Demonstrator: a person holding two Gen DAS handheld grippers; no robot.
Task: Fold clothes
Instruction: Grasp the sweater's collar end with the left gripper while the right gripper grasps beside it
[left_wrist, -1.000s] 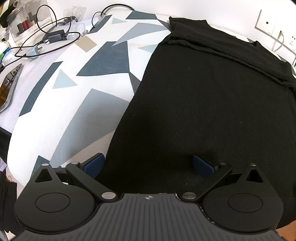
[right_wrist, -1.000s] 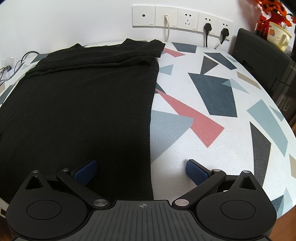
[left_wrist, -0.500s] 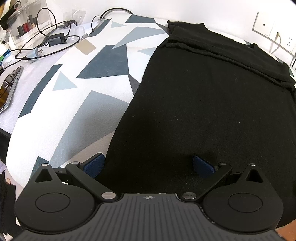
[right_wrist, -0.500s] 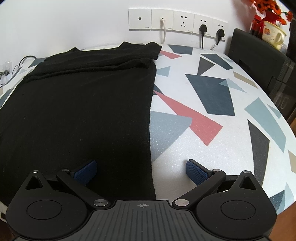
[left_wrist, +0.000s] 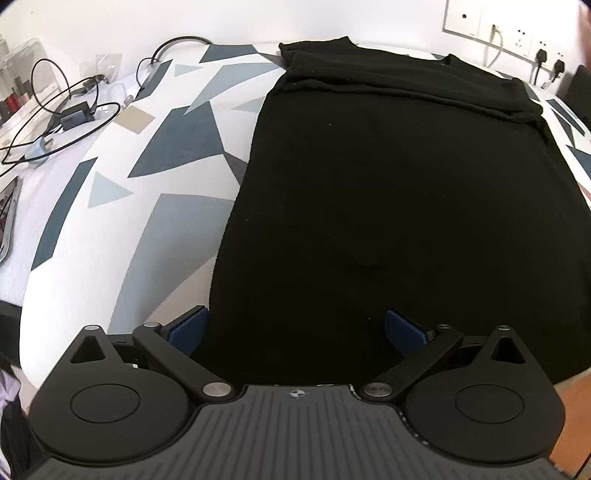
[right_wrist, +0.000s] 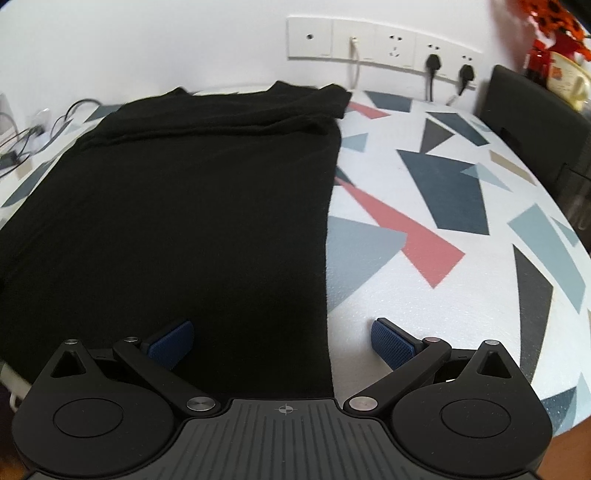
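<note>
- So the black shirt (left_wrist: 406, 192) is lying flat on my desk (right_wrist: 461, 295), the one with the geometric-print cover. The far end looks already folded over into a band near the wall, so I'd say the sleeves are dealt with and the next job is the bottom hem.
- My left claw (left_wrist: 295, 328) is wide open and holding nothing. Its left pad sits just off the shirt's left edge, the other one is over the fabric, so the near-left corner is right between the pads.
- My right claw (right_wrist: 282, 339) is the same deal, spread wide and empty. It straddles the shirt's right edge: left pad over the black cloth, right pad over bare desk cover.
- How I'd do this bit: drop both claws low enough to catch the hem, not just skim the top. Can't tell how many layers there are, the black swallows all detail, so pinch deep.
- Close both at the same time, or one corner drags and the edge goes crooked.
- Then lift a little and carry the hem straight toward the folded band, keeping the claws the same width apart so the sides stay lined up.
- Watch out for the cables (left_wrist: 70, 110) off to the left. They're well clear of the shirt, but no wide swings.
</note>
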